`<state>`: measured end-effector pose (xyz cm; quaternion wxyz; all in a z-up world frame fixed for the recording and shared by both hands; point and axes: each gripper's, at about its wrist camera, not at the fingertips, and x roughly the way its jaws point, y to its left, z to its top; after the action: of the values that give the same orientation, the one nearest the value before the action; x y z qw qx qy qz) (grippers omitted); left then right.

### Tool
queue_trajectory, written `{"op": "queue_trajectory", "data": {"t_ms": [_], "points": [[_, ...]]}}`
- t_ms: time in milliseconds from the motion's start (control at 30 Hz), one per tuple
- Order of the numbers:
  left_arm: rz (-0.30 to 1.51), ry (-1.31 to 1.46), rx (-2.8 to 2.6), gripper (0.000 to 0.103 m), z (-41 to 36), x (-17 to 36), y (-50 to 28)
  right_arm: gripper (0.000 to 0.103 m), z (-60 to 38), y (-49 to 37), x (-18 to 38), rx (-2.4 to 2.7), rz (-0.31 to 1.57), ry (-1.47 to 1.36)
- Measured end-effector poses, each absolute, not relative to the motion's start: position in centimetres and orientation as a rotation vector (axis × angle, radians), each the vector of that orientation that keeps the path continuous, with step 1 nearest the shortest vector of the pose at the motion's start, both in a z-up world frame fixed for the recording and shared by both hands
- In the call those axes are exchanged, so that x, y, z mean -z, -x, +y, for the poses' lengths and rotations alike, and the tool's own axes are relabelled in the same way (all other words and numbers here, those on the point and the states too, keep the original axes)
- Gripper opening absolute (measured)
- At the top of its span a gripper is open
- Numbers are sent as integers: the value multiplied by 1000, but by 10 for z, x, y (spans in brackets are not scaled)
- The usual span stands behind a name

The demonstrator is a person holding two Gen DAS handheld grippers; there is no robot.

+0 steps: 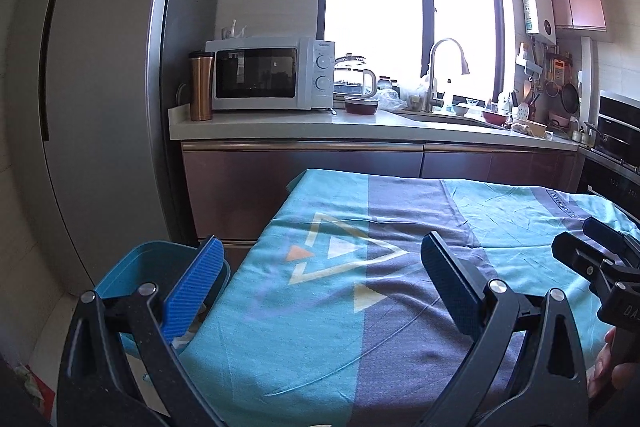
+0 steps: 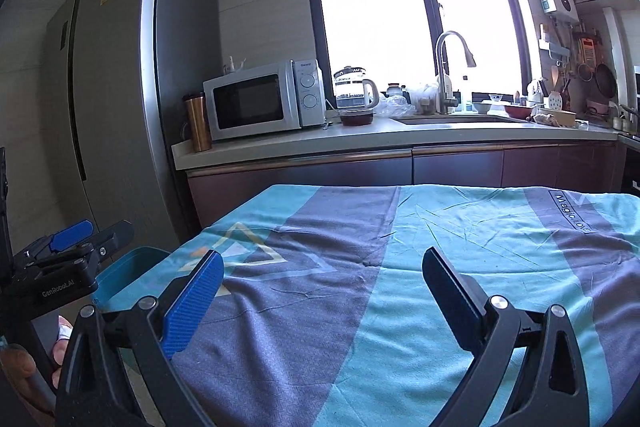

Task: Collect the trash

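A blue bin (image 1: 152, 267) stands on the floor at the table's left side, with something pale showing inside it low down; the same blue bin (image 2: 128, 273) shows in the right wrist view. My left gripper (image 1: 320, 271) is open over the table's left edge, nothing between its fingers. My right gripper (image 2: 322, 281) is open above the middle of the cloth, also empty. The table (image 2: 460, 267) carries a teal and grey patterned cloth with no loose item on it in view. In the left wrist view the right gripper (image 1: 596, 251) appears at the right, held by a hand.
A kitchen counter (image 1: 360, 127) runs behind the table with a microwave (image 1: 268, 73), copper tumbler (image 1: 201, 85), glass kettle (image 1: 354, 77), sink tap (image 1: 440, 67) and dishes. A tall fridge (image 1: 100, 87) stands at the left. An oven (image 1: 616, 131) is at the far right.
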<state>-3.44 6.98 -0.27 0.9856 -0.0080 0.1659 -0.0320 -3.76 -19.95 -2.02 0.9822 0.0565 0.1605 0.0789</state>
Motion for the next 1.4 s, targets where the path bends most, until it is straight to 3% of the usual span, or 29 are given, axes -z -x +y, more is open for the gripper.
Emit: {"op": "queue_trajectory", "data": {"t_ms": [1400], "points": [[256, -35, 71, 97, 56, 3, 43, 96, -215, 47, 15, -142, 269, -128]]}}
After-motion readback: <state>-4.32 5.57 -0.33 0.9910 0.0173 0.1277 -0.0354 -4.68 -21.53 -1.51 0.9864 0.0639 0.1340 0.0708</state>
